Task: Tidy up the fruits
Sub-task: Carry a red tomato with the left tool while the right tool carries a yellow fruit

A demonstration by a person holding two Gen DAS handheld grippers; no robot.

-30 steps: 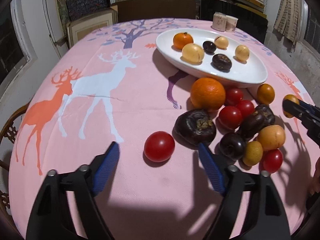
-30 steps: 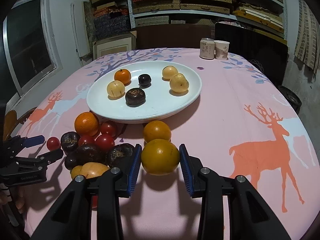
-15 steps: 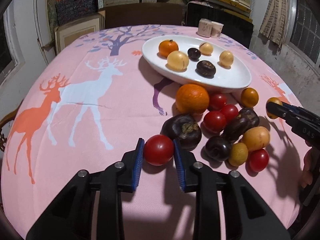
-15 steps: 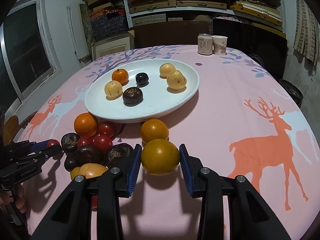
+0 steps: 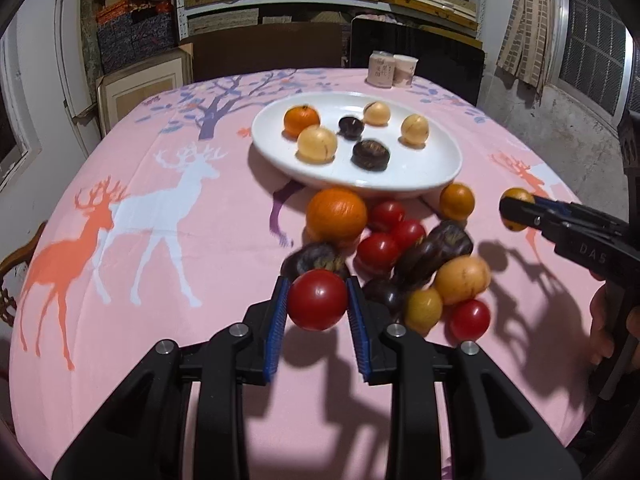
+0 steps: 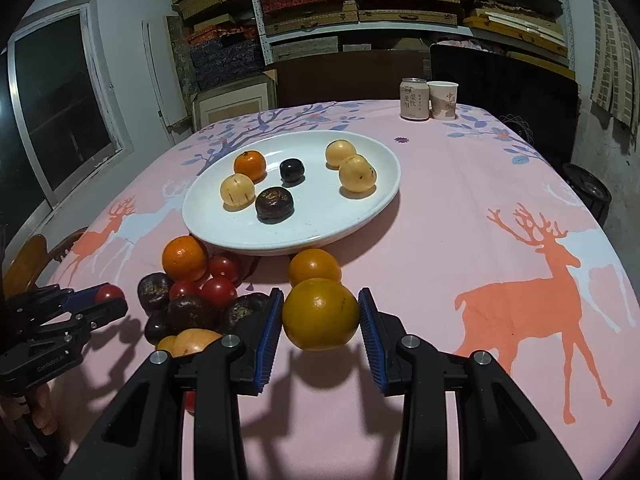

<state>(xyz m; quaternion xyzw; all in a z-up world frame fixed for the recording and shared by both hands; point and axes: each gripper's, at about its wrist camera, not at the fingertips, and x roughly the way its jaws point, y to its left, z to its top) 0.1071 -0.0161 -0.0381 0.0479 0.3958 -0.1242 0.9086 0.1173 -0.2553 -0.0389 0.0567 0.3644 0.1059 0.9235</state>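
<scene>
Red and glossy, a cherry tomato sits pinched between the blue pads of the left gripper in the left wrist view; the jaws are closed tight on its flanks, and it appears lifted clear of the pink deer-print tablecloth. Gripping at its widest part likely keeps so smooth and round a thing from squirting out. Just beyond it lies the loose heap still to be sorted: a large orange, more red tomatoes, dark wrinkled fruits and a tan oval fruit. Farther back the white oval plate already carries six pieces, well spread, which suggests it is where the fruit is being gathered. At the right edge the right gripper reaches in, clamped on a yellow-orange fruit.

From the right wrist view, that yellow-orange citrus fills the gap between the right gripper's blue pads; the jaws are narrowed onto it and hold it above the cloth, near the plate's front rim. A second small orange rests on the cloth just behind it, close against the plate. At the left edge the left gripper shows side-on, the tomato a red spot between its tips. A drinks can and paper cup stand touching at the table's far side, well apart from the work. With both tongs loaded, the plate is probably next for each.
</scene>
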